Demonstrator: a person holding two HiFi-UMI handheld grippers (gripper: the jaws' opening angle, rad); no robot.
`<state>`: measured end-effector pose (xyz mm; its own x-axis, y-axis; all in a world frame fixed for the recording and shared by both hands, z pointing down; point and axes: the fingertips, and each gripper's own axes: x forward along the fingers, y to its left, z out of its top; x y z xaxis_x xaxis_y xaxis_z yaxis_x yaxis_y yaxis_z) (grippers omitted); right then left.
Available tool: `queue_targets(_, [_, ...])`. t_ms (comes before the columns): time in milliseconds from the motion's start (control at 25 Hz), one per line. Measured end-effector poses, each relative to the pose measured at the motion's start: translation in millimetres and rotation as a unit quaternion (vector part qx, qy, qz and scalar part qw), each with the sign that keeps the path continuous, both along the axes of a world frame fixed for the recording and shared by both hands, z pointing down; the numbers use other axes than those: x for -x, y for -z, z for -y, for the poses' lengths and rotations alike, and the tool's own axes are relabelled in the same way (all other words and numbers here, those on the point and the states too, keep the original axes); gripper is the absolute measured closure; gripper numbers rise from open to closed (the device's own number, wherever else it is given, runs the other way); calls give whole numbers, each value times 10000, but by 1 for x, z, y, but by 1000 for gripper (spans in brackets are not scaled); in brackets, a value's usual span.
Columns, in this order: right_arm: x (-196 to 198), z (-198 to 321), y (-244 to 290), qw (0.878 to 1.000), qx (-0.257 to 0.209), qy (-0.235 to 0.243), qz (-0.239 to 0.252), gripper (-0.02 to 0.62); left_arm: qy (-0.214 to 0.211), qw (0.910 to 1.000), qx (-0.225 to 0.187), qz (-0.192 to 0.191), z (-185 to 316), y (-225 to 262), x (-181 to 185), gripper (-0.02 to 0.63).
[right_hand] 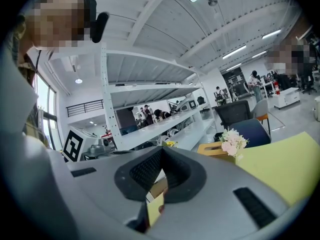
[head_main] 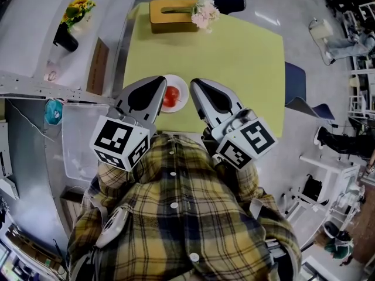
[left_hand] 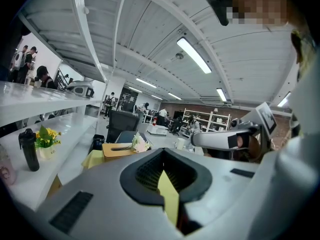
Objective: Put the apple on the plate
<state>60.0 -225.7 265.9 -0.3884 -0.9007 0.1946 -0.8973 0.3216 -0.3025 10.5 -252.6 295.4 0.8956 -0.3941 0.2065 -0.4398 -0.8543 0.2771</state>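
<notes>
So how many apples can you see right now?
1. A red apple sits on the white plate at the yellow table's near edge, between the left gripper and the right gripper. The left gripper covers part of the plate, so another could be hidden.

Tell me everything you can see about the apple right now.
The apple is red, round and slightly glossy. It sits on a small white plate, on the yellow-green table, at the edge nearest the person. Only the head view shows it, and it is small there, so its stem and any marks cannot be made out. The left gripper stands just to its left and hides that edge. Nothing is seen gripping the apple.
</notes>
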Motion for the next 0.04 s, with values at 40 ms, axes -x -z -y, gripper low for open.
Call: queue_targets(40, [0,0,0,10000,9,7,-2,600,-7,10000,2,-5,0,1,-1,600])
